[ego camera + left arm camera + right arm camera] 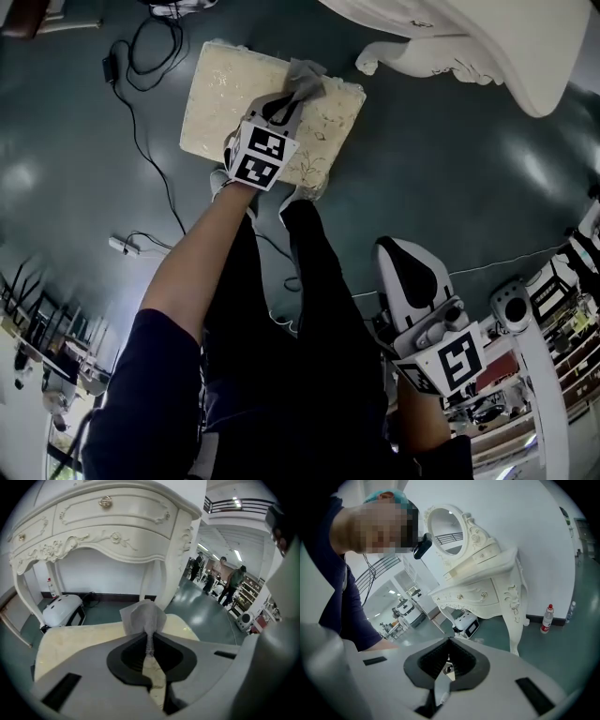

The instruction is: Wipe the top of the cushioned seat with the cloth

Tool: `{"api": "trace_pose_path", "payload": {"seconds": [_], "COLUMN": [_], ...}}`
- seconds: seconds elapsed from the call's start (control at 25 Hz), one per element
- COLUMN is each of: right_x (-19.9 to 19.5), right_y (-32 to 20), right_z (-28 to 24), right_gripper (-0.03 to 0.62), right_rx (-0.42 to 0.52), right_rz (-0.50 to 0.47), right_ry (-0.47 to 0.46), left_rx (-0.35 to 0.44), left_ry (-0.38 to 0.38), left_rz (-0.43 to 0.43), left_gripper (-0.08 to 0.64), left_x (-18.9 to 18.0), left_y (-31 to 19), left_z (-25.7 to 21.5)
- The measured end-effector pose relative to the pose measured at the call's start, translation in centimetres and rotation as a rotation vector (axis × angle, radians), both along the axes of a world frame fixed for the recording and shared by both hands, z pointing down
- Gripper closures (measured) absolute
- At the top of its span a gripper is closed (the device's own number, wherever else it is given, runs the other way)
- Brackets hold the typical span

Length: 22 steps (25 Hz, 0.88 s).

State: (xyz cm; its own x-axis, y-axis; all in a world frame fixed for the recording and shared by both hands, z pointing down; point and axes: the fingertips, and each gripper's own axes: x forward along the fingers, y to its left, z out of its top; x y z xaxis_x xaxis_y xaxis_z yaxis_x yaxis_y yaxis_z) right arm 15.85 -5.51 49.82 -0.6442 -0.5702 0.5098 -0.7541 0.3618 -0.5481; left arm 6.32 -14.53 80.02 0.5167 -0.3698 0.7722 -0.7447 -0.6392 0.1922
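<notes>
The left gripper has its fingers clenched on the grey cloth, which lies at the far right edge of the cream cushioned seat. The right gripper hangs near right, off the seat, its fingers closed on nothing.

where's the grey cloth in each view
Head view: cloth top centre, on the cushioned seat, held by the left gripper.
Left gripper view: cloth dead centre, clamped.
Right gripper view: not in it.
Shared landmark: white dressing table, in all three.
</notes>
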Motion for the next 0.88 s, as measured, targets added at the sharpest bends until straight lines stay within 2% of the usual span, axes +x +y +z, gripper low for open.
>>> {"api": "trace_pose_path", "payload": {"seconds": [0.28,0.44,0.6,0.88], "right_x": [1.8,2.2,0.5,-5.5], "right_y": [0.4,0.2,-0.3,0.3], "right_z": [0.0,-0.1,-0.6,-0.6], "right_gripper": [0.571,0.571,0.571,0.571], "right_rx": [0.002,0.010,0.023,0.015], "right_rz": [0.037,0.044,0.031,-0.050], "right_ry": [-0.021,-0.021,-0.031,-0.035], "left_rx": [-0.043,-0.049,-0.004,0.042], "left_ry": [0.068,0.089,0.084,-0.065], "left_rz": [0.137,0.136,0.076,-0.095], "left_gripper": [0.528,0.528,0.528,0.528], "left_x": [8.3,9.0,4.4,-11.9], "left_y": [4.0,4.4,3.4,1.4], "left_z": [-0.1,-1.1,-3.0,-3.1]}}
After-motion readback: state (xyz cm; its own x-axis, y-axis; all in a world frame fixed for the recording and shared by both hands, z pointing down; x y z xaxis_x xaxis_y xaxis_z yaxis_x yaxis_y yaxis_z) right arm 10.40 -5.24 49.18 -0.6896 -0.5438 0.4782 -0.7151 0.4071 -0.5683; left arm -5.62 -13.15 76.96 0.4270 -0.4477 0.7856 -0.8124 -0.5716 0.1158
